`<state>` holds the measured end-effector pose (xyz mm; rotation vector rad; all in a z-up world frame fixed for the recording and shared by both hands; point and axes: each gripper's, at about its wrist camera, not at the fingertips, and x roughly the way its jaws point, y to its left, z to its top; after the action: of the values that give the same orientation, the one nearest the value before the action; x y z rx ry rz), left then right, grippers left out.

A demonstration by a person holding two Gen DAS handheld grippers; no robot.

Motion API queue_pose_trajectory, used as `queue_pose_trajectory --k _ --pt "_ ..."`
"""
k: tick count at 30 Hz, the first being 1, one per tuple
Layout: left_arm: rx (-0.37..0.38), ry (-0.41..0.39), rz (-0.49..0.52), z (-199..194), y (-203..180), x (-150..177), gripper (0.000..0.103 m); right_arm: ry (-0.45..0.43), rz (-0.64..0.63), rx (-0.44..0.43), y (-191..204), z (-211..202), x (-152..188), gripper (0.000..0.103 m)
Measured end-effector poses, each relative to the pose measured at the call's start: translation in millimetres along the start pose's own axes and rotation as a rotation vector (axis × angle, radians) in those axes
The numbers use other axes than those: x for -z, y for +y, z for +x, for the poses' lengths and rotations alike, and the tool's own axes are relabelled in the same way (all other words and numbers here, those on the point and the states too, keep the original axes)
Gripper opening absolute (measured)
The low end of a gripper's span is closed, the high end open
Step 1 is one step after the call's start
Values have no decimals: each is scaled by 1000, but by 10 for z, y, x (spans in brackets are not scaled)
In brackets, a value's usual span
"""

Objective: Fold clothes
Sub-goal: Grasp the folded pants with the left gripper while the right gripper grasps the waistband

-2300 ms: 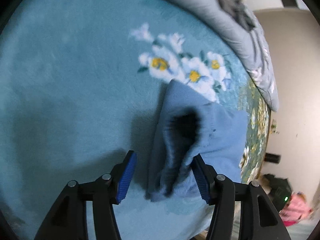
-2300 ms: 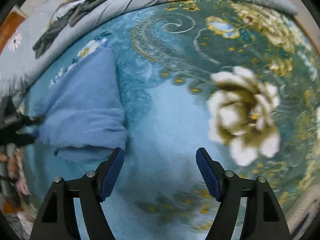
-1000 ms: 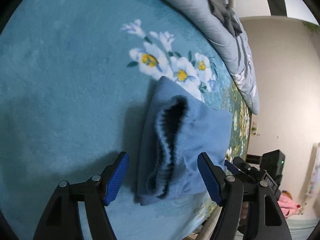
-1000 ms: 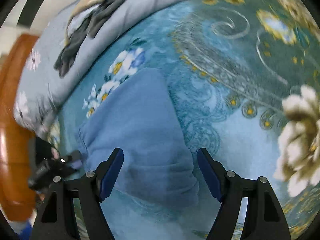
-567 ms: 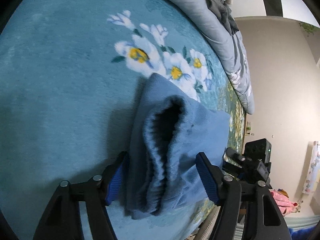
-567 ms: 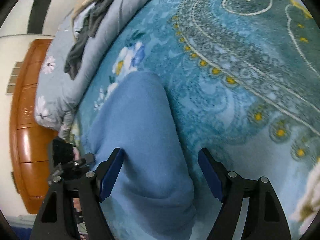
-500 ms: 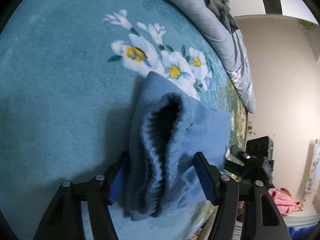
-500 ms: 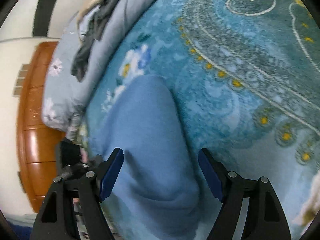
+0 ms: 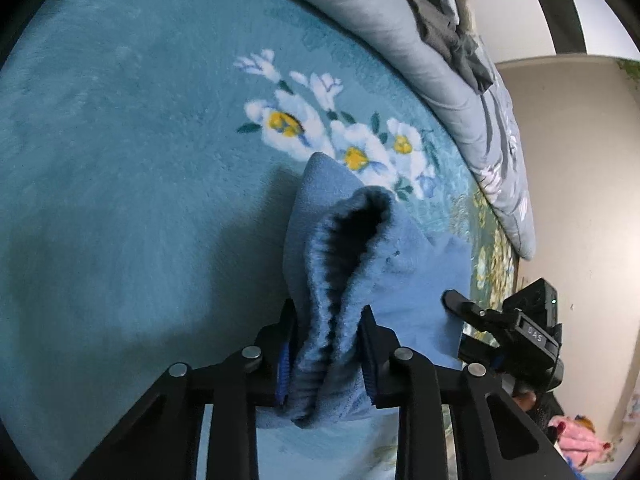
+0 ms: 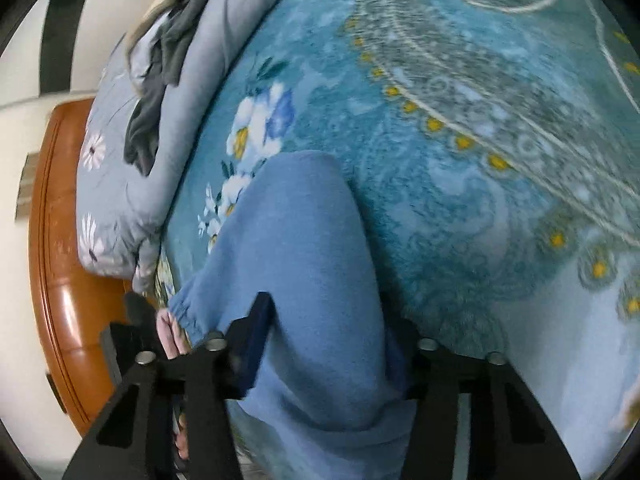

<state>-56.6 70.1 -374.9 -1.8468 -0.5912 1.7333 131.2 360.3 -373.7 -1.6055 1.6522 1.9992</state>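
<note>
A blue fleece garment (image 9: 416, 276) lies folded on the teal flowered blanket (image 9: 120, 160). Its ribbed opening stands up toward my left gripper (image 9: 326, 354), whose jaws are closing with both pads pressed on that bunched edge. In the right wrist view the same garment (image 10: 304, 248) bulges up between the fingers of my right gripper (image 10: 328, 354). Those jaws are closing too; the left pad touches the cloth and the right pad is half buried under the fold. The left view shows the right gripper (image 9: 460, 304) at the garment's far corner. A hand (image 10: 170, 334) holds the left tool.
A grey flowered quilt (image 9: 400, 28) with dark clothes (image 9: 444, 16) on it runs along the back of the bed. A brown wooden headboard (image 10: 52, 240) stands at the left of the right view. The bed's edge is close in front; something pink (image 9: 576, 440) lies on the floor.
Both pairs of jaws have narrowed onto the blue garment. The right gripper has come down and closer over the fold, and the left pads now squeeze the ribbed edge.
</note>
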Motion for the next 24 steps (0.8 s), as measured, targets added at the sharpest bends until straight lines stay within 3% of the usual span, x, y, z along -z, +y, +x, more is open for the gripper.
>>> queue_pose_trajectory --k 4,14,19,24 --pt "13 -18 -2 -262 -108 150 29 -12 18 -21 195 -154 118 36" --pt "111 -144 -82 -1464 11 726 29 40 -166 -4 1212 -565 722 34" --pt "117 -296 -162 -2242 137 1006 29 115 -312 -20 1989 -506 983 34" --pt "74 -511 -248 -3087 240 1359 29 222 -506 -96 2925 -268 1195 34"
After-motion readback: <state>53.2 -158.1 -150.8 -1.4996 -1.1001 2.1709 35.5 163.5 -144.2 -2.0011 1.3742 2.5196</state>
